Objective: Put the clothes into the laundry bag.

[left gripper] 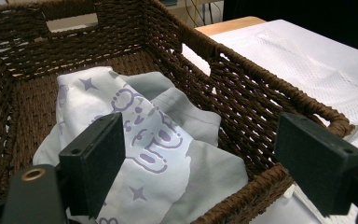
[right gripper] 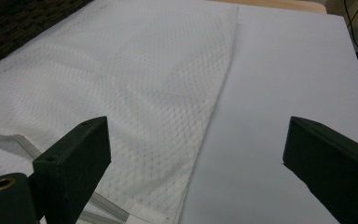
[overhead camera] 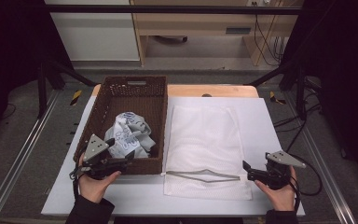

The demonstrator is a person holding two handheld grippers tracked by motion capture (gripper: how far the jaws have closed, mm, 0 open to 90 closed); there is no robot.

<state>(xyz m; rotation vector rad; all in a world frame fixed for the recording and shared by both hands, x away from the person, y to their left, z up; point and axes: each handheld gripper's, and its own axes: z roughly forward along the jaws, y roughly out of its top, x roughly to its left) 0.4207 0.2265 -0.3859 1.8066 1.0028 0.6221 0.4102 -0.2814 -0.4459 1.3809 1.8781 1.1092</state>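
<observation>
Hands: my two hands sat at the near edge of the table, each on a gripper.
Left gripper: jaws spread wide and holding nothing; it hung at the near rim of the basket, one pad over the cloth, the other past the right wall.
Right gripper: jaws released and empty, at the near right corner of the mesh bag, pointing left.
Cloth: crumpled in the basket's near half, apart from both grippers.
Bag: flat on the table just right of the basket, zipper mouth at the near end, lying partly open.
Risk, left: I judged that closing from there could pinch the wicker wall with the cloth and drag the basket.
Risk, right: I judged that a shallow bite at the bag might take both mesh layers and hold the mouth shut.
</observation>
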